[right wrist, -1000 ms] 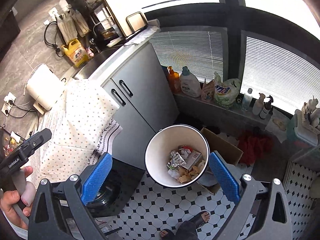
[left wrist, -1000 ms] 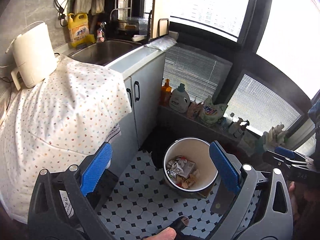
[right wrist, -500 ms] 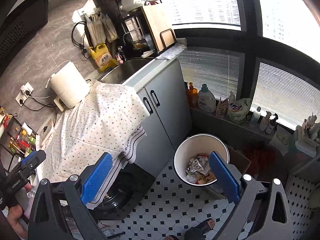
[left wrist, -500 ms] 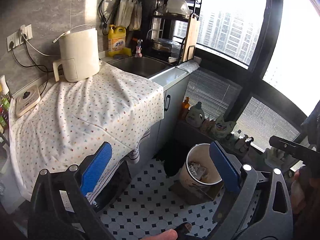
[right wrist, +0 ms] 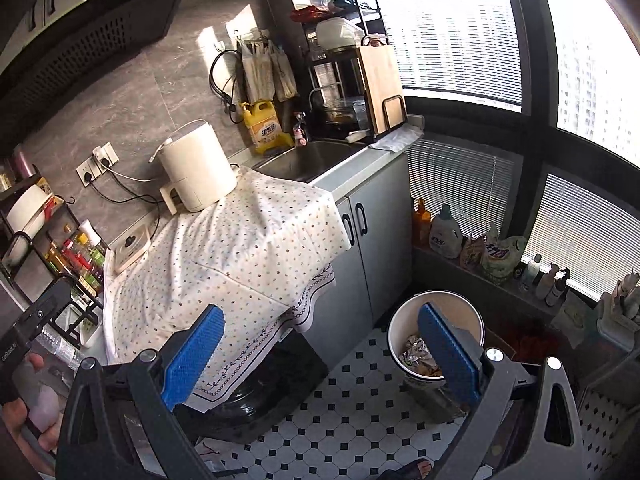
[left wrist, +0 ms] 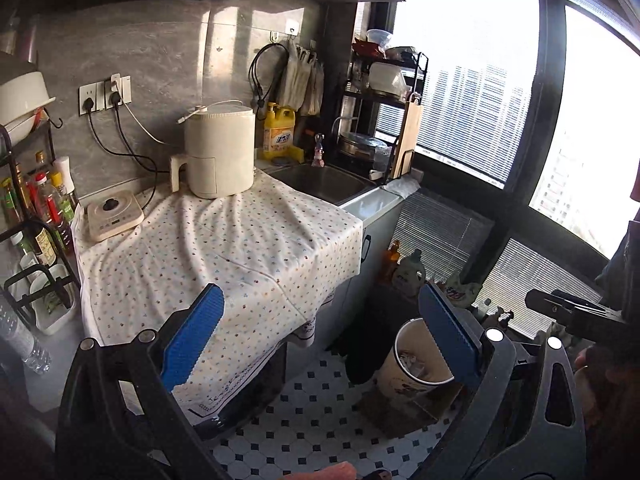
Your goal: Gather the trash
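Left gripper [left wrist: 320,340] released, right gripper [right wrist: 320,344] released, both raised above trash bin [right wrist: 402,322].

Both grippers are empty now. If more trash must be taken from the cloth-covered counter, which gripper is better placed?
Probably the left gripper. Its open blue pads frame the dotted white cloth on the counter more squarely, while the open right gripper sits nearer the white round trash bin. No trash is visible on the cloth.

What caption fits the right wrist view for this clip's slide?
Open, empty right claw faces a kitchen: white trash bin holding wrappers on the tiled floor, beside a cloth-covered counter.
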A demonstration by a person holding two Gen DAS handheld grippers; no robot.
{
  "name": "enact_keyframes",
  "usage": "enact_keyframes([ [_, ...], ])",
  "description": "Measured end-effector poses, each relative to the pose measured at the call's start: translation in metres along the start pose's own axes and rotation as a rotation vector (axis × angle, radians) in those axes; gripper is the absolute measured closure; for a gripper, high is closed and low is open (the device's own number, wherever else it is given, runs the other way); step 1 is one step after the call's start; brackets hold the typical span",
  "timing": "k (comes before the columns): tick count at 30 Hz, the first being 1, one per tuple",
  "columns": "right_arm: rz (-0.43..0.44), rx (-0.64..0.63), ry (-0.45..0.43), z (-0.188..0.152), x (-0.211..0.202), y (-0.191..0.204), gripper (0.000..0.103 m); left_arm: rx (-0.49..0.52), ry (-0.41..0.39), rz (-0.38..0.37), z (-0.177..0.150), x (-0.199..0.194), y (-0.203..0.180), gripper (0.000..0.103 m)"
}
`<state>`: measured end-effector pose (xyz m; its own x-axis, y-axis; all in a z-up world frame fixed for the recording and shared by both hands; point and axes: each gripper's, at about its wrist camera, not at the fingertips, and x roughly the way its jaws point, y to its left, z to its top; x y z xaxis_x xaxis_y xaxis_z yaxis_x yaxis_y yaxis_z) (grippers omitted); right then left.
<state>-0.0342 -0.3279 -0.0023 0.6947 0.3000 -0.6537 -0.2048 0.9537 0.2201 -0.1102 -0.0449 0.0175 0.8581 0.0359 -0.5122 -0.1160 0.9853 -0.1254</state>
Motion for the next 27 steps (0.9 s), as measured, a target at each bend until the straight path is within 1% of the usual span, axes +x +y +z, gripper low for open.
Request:
enact_keyframes([
  [4, 0.022, -0.021, 0.002, -0.009, -0.005, 0.019, 0.008, -0.005, -0.005, 0.022, -0.007, -0.017, 0.014, 0.006],
  [11, 0.028, -0.067, -0.020, -0.020, -0.017, 0.043, 0.008, -0.023, -0.001, 0.044, -0.017, -0.032, 0.034, 0.006],
  [14, 0.038, -0.075, -0.015, -0.022, -0.015, 0.048, 0.008, -0.038, -0.006, 0.046, -0.018, -0.037, 0.040, 0.006],
  [16, 0.025, -0.084, -0.017, -0.025, -0.014, 0.053, 0.008, -0.029, -0.008, 0.053, -0.019, -0.039, 0.041, 0.006],
  [19, 0.033, -0.074, -0.007, -0.027, -0.012, 0.057, 0.008, -0.026, -0.010, 0.054, -0.019, -0.040, 0.043, 0.006],
  [27, 0.018, -0.081, -0.011, -0.030, -0.015, 0.062, 0.008, -0.034, -0.014, 0.041, -0.021, -0.042, 0.048, 0.006],
])
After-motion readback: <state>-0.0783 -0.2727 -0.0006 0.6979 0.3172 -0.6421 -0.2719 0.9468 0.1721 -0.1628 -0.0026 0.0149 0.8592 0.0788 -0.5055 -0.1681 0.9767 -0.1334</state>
